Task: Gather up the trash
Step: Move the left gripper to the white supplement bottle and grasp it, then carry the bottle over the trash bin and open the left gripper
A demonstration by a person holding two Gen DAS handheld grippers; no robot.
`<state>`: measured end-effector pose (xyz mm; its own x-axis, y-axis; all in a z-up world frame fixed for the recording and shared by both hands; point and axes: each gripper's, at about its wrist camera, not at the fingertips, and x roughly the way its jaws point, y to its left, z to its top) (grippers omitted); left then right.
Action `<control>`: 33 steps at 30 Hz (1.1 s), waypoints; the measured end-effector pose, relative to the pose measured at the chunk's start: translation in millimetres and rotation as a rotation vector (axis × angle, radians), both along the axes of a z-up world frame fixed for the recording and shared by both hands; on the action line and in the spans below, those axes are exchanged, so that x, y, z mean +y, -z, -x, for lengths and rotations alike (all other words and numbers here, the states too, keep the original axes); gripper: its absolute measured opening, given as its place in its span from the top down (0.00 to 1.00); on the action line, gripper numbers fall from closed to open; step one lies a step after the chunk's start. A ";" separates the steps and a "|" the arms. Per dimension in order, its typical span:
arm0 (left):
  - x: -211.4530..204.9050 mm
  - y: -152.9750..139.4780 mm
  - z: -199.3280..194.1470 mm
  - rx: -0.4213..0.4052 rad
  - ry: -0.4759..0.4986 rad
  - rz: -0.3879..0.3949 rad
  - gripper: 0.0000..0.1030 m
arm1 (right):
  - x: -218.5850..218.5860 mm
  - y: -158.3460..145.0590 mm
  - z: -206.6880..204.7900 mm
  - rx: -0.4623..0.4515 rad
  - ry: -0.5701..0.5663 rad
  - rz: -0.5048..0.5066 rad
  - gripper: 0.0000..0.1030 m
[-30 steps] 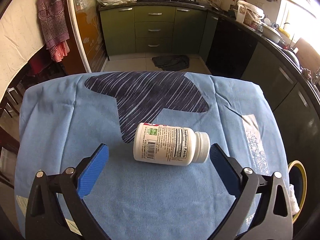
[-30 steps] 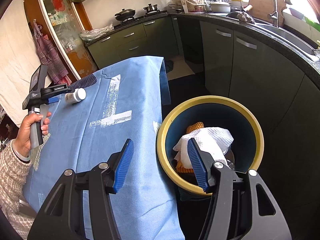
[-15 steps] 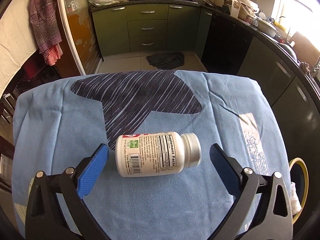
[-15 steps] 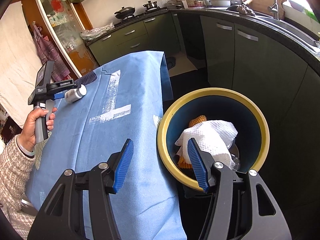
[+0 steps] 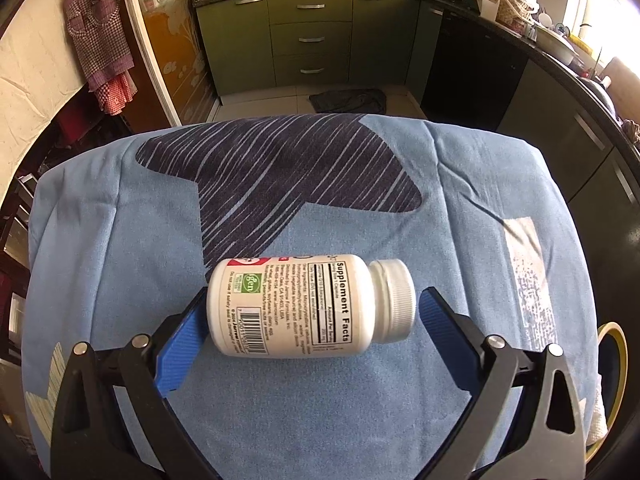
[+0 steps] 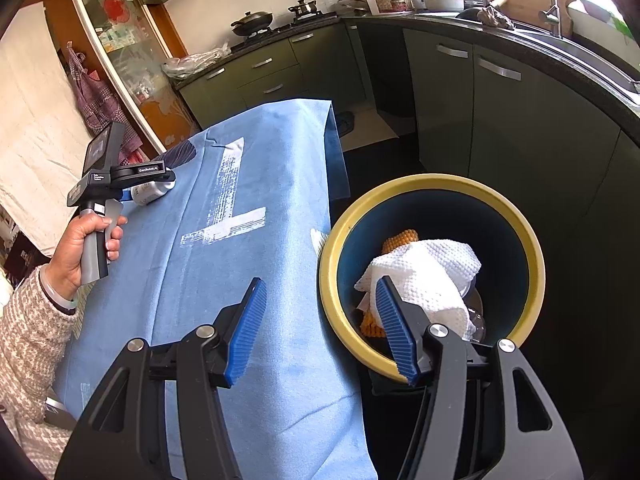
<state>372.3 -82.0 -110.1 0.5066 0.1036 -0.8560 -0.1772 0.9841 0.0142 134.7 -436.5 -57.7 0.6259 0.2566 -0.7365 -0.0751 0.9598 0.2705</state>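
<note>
Left wrist view: white plastic supplement bottle with ribbed white cap [image 5: 310,306] lies on its side on the light blue cloth with a dark striped patch [image 5: 120,264], cap to the right, between the blue-padded fingers of the left gripper [image 5: 308,330]. Jaws apart; left pad touches or nearly touches the bottle base, right pad just beside the cap, contact cannot be told. Only a sliver of the yellow-rimmed dark blue bin [image 5: 614,364] shows at the right edge.

Right wrist view: person's hand [image 6: 86,248] grips the left gripper's handle at far left, bottle [image 6: 150,192] near the cloth's left side. Right gripper [image 6: 320,326] hangs with jaws apart, holding nothing, straddling the cloth's right edge and the bin rim [image 6: 332,248]. The bin holds a crumpled white paper towel [image 6: 428,280] over something orange-yellow and knobbly [image 6: 400,238].

Room: green kitchen cabinets [image 5: 308,36], dark countertop, checked garment [image 5: 100,36] hanging at left. The cloth drops off at its right edge just beside the bin; dark floor beyond.
</note>
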 end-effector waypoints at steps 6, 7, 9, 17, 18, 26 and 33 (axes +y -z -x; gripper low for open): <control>0.5 -1.2 1.4 -0.002 0.017 0.010 0.23 | -3.9 0.1 3.2 0.000 0.010 -0.004 0.45; 1.5 -2.1 2.4 -0.002 0.020 0.011 0.23 | -4.3 -0.1 4.0 -0.002 0.011 -0.006 0.45; 4.6 -6.4 6.1 -0.011 0.027 0.013 0.23 | -4.3 -2.1 6.2 -0.009 0.010 -0.009 0.45; -0.8 -45.1 39.9 -0.090 0.121 0.016 0.23 | -5.8 -15.5 21.9 -0.060 0.028 -0.013 0.39; -5.3 -50.8 46.3 -0.102 0.142 0.019 0.23 | -6.7 -17.4 25.4 -0.068 0.036 -0.009 0.39; -77.6 -100.3 108.6 -0.196 0.401 0.071 0.23 | -38.9 -31.2 74.1 -0.156 0.230 0.049 0.39; -182.7 -111.2 140.1 -0.170 0.670 0.123 0.23 | -89.5 -25.4 122.6 -0.152 0.367 0.033 0.35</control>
<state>232.2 -264.7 1.0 0.5553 -0.3698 -0.7449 0.4779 0.8749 -0.0780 12.1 -526.0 -32.3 0.7741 -0.0266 -0.6325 0.2377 0.9383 0.2514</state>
